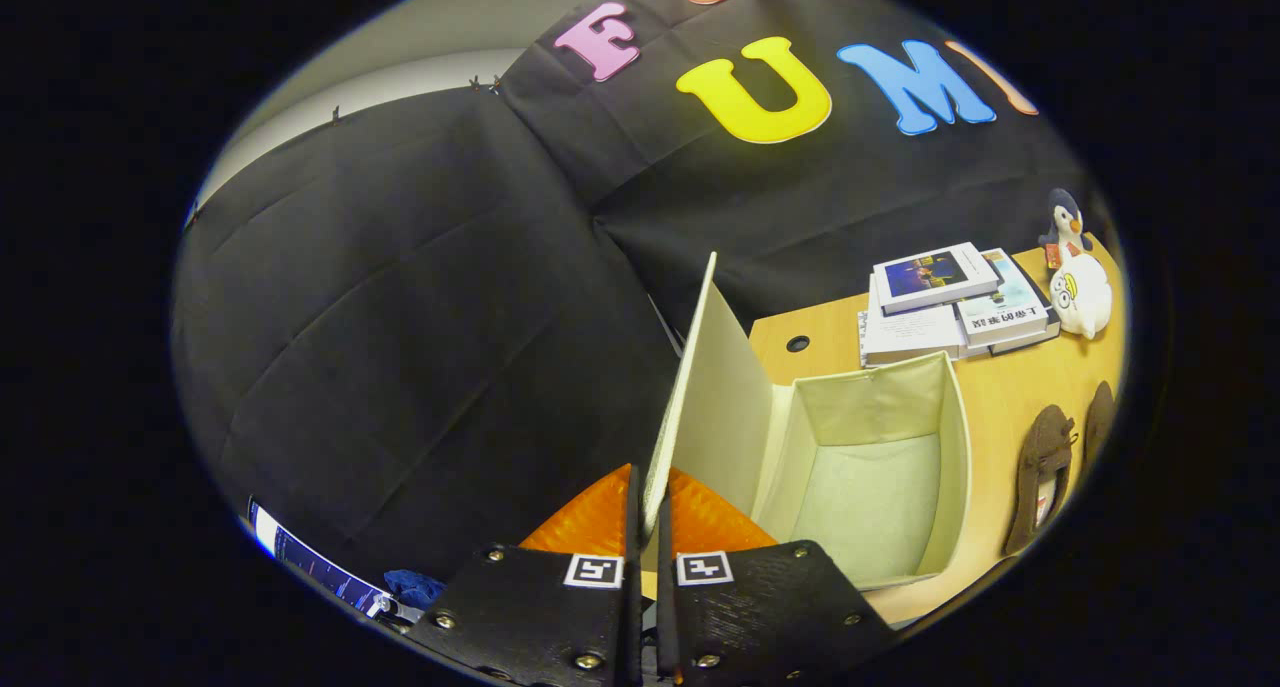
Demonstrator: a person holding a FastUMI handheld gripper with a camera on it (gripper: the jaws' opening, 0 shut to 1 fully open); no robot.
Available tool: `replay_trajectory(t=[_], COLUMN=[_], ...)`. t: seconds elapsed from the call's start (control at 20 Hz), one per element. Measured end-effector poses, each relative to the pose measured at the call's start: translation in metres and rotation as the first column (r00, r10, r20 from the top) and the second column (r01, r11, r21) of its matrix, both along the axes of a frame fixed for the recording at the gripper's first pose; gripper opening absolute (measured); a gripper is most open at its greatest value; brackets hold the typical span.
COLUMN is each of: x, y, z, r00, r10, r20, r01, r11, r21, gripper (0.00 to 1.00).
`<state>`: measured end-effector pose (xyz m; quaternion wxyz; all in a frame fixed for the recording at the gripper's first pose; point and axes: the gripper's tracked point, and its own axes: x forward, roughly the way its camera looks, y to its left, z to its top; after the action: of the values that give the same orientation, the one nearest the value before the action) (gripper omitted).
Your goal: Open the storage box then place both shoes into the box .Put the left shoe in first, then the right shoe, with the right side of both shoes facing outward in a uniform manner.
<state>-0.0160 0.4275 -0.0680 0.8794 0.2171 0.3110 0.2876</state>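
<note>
The claw (648, 512) is clenched on the lid (700, 407) of the storage box (955, 467): both fingers press on the lid's near edge, one on each face, with the thin panel caught between them. The lid stands raised, nearly upright, on the side of the box that faces the black cloth wall (420, 337), and it runs from the fingers away toward the back of the worktop (1010, 397).

The storage box is a pale fabric bin sitting on the wooden worktop, just beside the fingers and past the lifted lid. Its mouth is open and its pale floor and walls are bare inside.

The two shoes (1040, 472) lie on the worktop on the side of the box away from the lid. They are dark brown and rest side by side; the nearer one is close to the box wall but apart from it, and the farther one sits just beyond it, only partly seen.

Behind the box, at the back of the worktop, is a stack of books (950, 302). Beside the stack, farther from the box, lies a white plush toy (1082, 295), and a small penguin figure (1066, 222) stands just behind it against the cloth. A round cable hole (797, 344) sits in the worktop between the lid and the books.

The raised lid stands between the claw's line and the box interior.
</note>
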Motion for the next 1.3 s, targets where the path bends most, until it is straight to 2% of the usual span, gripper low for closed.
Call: replay_trajectory(t=[0.2,0.25,0.3,0.4,0.5,0.55,0.6,0.85,1.05,1.3], x=[0.002,0.0,0.001,0.0,0.0,-0.001,-0.002,0.012,0.032,0.046], y=[0.02,0.027,0.03,0.029,0.026,0.022,0.011,-0.042,-0.105,-0.184], z=[-0.003,-0.004,-0.004,-0.004,-0.007,-0.009,-0.006,-0.007,-0.006,-0.009], r00=[0.999,0.998,0.997,0.993,0.988,0.986,0.984,0.976,0.971,0.957], r10=[0.04,0.061,0.075,0.1,0.122,0.131,0.135,0.112,0.04,-0.044], r20=[0.007,0.011,0.027,0.067,0.09,0.099,0.113,0.184,0.237,0.286], r01=[-0.04,-0.062,-0.074,-0.098,-0.118,-0.124,-0.125,-0.081,0.015,0.138], r11=[0.999,0.998,0.997,0.995,0.991,0.99,0.988,0.982,0.974,0.938], r21=[0.004,0.007,-0.01,-0.036,-0.058,-0.072,-0.089,-0.169,-0.227,-0.319], gripper=[0.05,0.1,0.1,0.28,0.68,0.94,0.98,0.98,0.97,0.97])
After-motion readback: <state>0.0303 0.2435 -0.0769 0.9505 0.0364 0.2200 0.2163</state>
